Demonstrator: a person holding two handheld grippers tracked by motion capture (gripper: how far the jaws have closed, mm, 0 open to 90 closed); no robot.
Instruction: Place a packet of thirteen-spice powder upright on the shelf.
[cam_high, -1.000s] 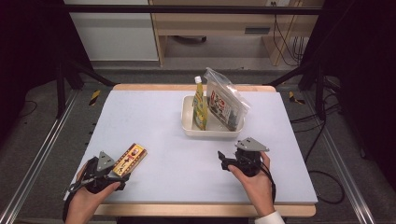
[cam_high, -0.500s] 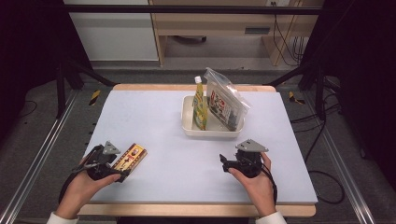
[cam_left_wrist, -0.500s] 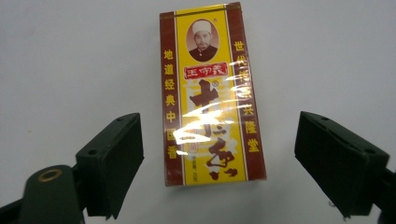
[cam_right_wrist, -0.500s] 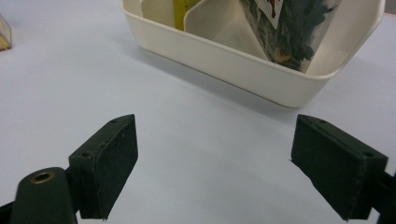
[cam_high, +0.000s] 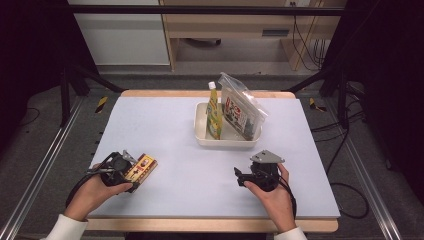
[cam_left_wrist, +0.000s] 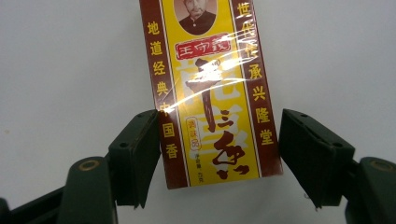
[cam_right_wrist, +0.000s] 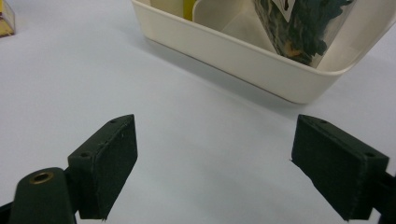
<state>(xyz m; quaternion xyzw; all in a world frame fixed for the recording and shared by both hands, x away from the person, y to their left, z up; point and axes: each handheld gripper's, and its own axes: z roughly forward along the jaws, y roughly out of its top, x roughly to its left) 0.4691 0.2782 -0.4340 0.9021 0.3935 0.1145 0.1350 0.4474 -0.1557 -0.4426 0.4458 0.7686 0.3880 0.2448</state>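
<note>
Two jaws of the left gripper (cam_left_wrist: 219, 154), just closing, straddle the seasoning box (cam_left_wrist: 210, 93) unpinched, while the open right gripper (cam_right_wrist: 215, 163) faces the cream tray (cam_right_wrist: 243, 58) far right.

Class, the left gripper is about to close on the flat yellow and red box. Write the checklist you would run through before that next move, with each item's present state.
1. Yellow and red box lies between the jaws of the left gripper, which have just been closing: ok.
2. Both pads press on the box: not ok; one pad looks to be at its edge, the other stands off with a gap.
3. Box lies flat on the table: ok.
4. Right gripper open, holding nothing: ok.
5. White tray has room beside the yellow bottle and the clear bag: cannot tell.
</note>
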